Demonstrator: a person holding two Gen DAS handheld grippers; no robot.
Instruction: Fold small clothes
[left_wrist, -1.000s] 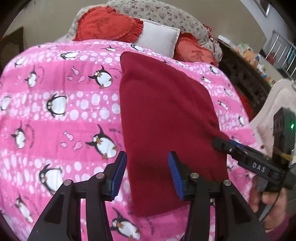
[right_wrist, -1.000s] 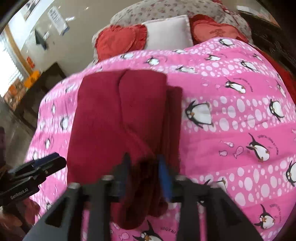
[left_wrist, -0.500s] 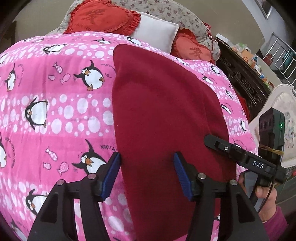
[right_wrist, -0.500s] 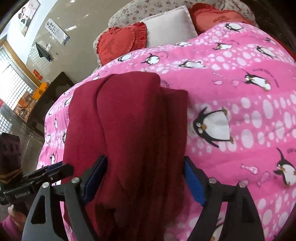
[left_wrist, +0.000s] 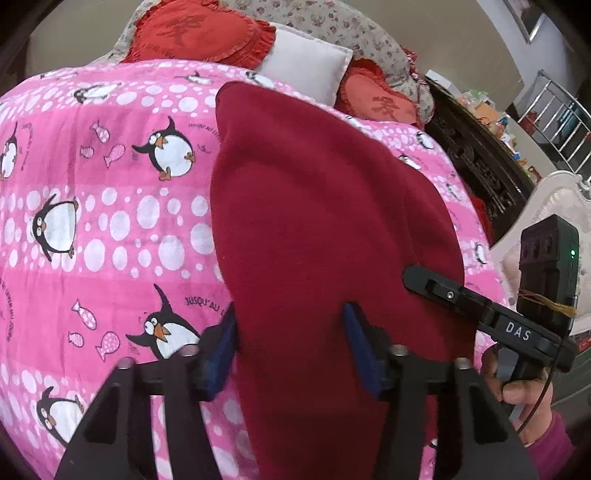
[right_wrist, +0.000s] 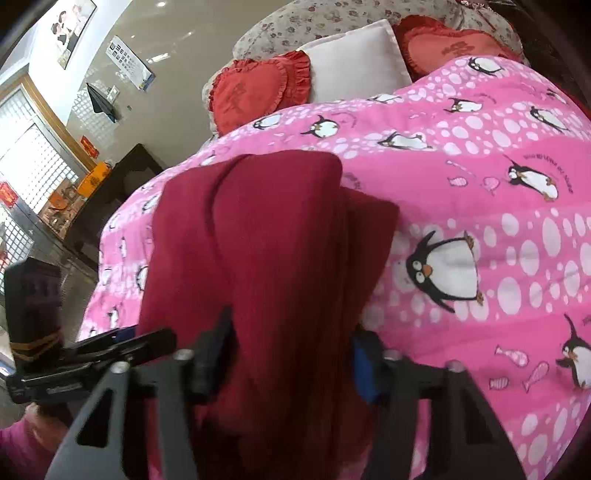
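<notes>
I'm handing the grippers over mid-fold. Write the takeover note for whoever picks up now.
Left gripper: jaws have just been closing around the near left edge of the dark red garment; grip not confirmed.
Right gripper: jaws have just been closing around the bunched near right part of the garment; cloth sits between them, grip not confirmed.
Garment lies lengthwise on the pink penguin blanket, already folded into a long strip.
Left to do: probably secure both near corners, then fold the near end towards the pillows.

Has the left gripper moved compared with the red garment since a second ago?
Yes. The left gripper has come forward and down onto the red garment's near left edge, by the penguin blanket. Its jaws have just been closing on that edge.
</notes>
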